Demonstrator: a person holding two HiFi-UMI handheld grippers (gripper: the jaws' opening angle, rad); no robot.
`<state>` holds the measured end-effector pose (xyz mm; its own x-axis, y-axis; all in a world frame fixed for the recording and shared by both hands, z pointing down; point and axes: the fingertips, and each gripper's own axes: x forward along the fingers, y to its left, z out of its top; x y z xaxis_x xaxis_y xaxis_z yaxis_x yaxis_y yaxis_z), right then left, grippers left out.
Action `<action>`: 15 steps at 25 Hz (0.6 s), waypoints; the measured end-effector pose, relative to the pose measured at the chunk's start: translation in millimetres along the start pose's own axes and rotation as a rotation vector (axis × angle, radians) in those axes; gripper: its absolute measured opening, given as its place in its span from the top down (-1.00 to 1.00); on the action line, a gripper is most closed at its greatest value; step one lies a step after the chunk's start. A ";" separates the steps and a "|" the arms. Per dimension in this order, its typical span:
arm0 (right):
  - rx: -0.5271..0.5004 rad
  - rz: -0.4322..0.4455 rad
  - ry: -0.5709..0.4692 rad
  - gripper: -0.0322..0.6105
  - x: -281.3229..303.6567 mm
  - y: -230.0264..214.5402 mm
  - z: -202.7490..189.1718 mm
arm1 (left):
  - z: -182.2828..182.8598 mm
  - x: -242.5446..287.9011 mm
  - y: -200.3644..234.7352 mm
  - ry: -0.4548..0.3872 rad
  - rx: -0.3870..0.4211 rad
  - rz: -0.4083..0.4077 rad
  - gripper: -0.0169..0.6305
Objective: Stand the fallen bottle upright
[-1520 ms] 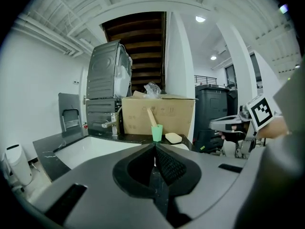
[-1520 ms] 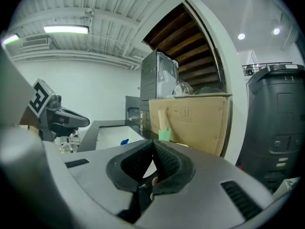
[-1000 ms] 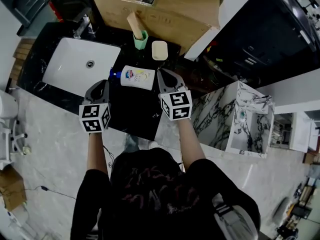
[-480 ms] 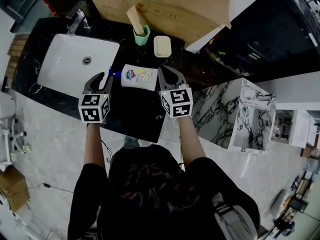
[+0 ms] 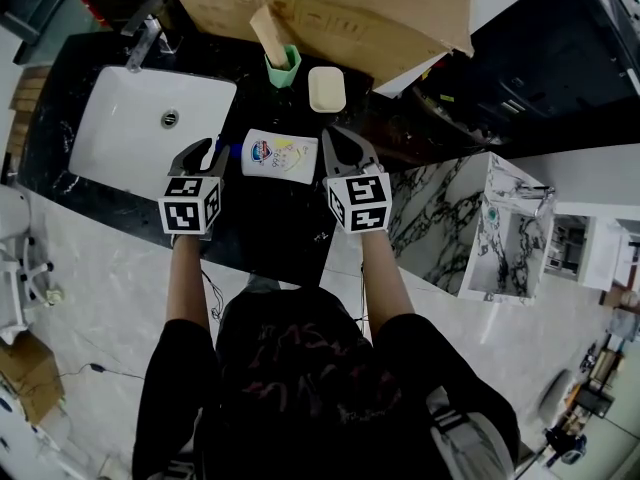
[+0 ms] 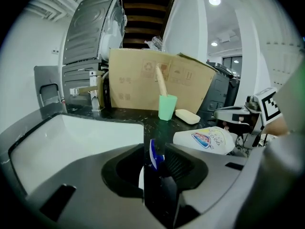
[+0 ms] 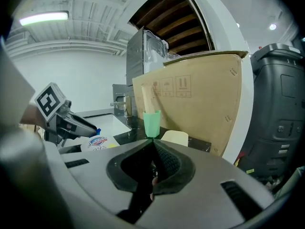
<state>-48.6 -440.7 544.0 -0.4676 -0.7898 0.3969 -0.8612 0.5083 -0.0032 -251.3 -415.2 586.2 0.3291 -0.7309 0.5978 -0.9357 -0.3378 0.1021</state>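
A white bottle (image 5: pixel 282 157) with a coloured label lies on its side on the black counter (image 5: pixel 270 230), its blue cap (image 5: pixel 229 151) pointing left towards the sink. My left gripper (image 5: pixel 207 149) sits at the cap end, and its jaws are opening. In the left gripper view the blue cap (image 6: pixel 153 152) shows in the gap between the jaws, with the bottle body (image 6: pixel 208 141) to the right. No pad presses on it. My right gripper (image 5: pixel 334 138) is shut and empty, just right of the bottle's base. In the right gripper view the bottle (image 7: pixel 97 142) lies at lower left.
A white sink (image 5: pixel 150 128) with a faucet (image 5: pixel 146 34) lies to the left. Behind the bottle stand a green cup (image 5: pixel 281 69) holding a wooden piece and a cream soap bar (image 5: pixel 326 90). A cardboard box (image 5: pixel 330 8) closes the back. The counter's front edge is near me.
My left gripper's jaws went from shut to open, and it came forward to the bottle's cap. My right gripper crept closer to the bottle's base. The bottle has not moved.
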 end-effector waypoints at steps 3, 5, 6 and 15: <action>0.004 -0.008 0.009 0.85 1.3 -3.6 -2.8 | -0.5 3.6 1.3 0.005 -0.009 -0.004 0.54; 0.004 -0.010 0.014 0.85 2.2 -4.5 -4.1 | 0.1 5.4 0.4 0.003 -0.016 -0.017 0.57; 0.004 -0.010 0.015 0.85 2.3 -4.6 -4.5 | 0.1 6.0 -0.1 0.003 -0.019 -0.022 0.61; 0.009 -0.019 0.018 0.85 -2.9 -6.2 -7.6 | -0.8 4.5 2.2 0.001 -0.023 0.005 0.78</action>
<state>-40.3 -439.0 549.9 -0.4474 -0.7933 0.4130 -0.8717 0.4900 -0.0032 -252.0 -418.8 589.7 0.3245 -0.7319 0.5992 -0.9400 -0.3203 0.1177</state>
